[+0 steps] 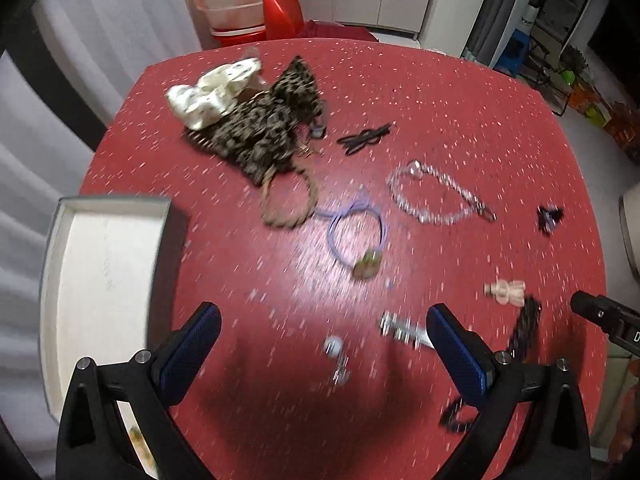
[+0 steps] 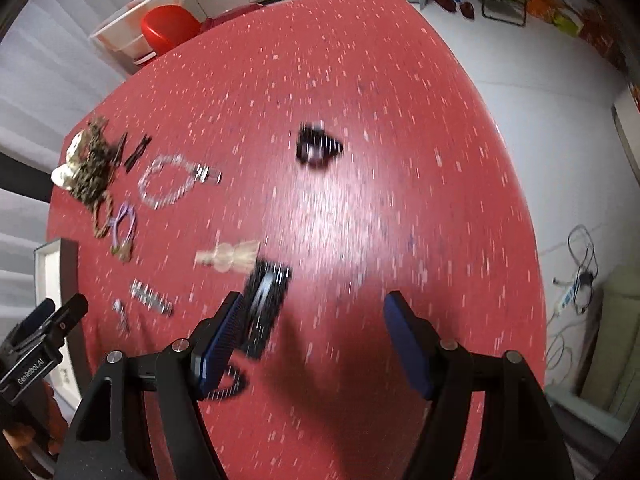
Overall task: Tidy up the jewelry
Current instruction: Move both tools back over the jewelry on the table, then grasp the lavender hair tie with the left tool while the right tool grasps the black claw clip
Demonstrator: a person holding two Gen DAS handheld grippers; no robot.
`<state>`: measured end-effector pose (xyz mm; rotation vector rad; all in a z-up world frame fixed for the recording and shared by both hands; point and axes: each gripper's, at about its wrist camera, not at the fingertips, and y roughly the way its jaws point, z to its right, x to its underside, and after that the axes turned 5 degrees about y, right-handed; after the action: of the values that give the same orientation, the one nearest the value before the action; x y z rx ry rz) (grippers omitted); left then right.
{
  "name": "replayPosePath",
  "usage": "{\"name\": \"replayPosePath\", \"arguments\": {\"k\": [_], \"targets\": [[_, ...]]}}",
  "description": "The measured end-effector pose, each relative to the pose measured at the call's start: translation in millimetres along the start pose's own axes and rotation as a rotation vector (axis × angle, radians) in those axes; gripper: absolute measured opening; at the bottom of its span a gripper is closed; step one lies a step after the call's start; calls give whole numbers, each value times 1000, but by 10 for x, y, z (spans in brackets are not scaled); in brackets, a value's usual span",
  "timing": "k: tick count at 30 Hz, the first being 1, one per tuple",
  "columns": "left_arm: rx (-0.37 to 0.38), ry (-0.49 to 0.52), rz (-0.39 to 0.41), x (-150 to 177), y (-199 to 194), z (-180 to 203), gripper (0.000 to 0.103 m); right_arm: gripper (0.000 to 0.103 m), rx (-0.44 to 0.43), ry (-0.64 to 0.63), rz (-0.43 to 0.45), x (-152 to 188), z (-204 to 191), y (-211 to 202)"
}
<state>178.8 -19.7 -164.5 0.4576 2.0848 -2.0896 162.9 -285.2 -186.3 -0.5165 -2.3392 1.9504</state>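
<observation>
Jewelry lies scattered on a red speckled table [image 1: 440, 100]. My left gripper [image 1: 324, 324] is open and empty above a small pearl earring [image 1: 334, 346] and a silver clip [image 1: 404, 330]. A white open box [image 1: 100, 272] sits at its left. A purple cord bracelet [image 1: 356, 236], a clear bead bracelet [image 1: 436, 196] and a brown braided band [image 1: 288, 204] lie farther out. My right gripper [image 2: 316, 312] is open and empty, with a black beaded bracelet [image 2: 266, 304] beside its left finger. A pale pink ornament [image 2: 230, 258] and a black hair clip [image 2: 318, 148] lie beyond.
Leopard and cream scrunchies [image 1: 256, 120] are heaped at the table's far left, with black hairpins [image 1: 366, 136] beside them. A red-and-white basin [image 1: 240, 0] stands behind the table. The table edge [image 2: 532, 240] drops to a white floor with cables on the right.
</observation>
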Motion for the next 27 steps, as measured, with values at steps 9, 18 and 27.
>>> {"name": "replayPosePath", "arguments": {"k": [9,18,27], "targets": [[2,4,-30,-247,446,108,103,75,14,-32,30,-504,11,350],[-18,-7,-39,-299,655,192,103,75,30,-81,74,-751,-159,541],[-6,1,-18,-233,668,325,94,57,94,-165,119,-798,-376,585]]}}
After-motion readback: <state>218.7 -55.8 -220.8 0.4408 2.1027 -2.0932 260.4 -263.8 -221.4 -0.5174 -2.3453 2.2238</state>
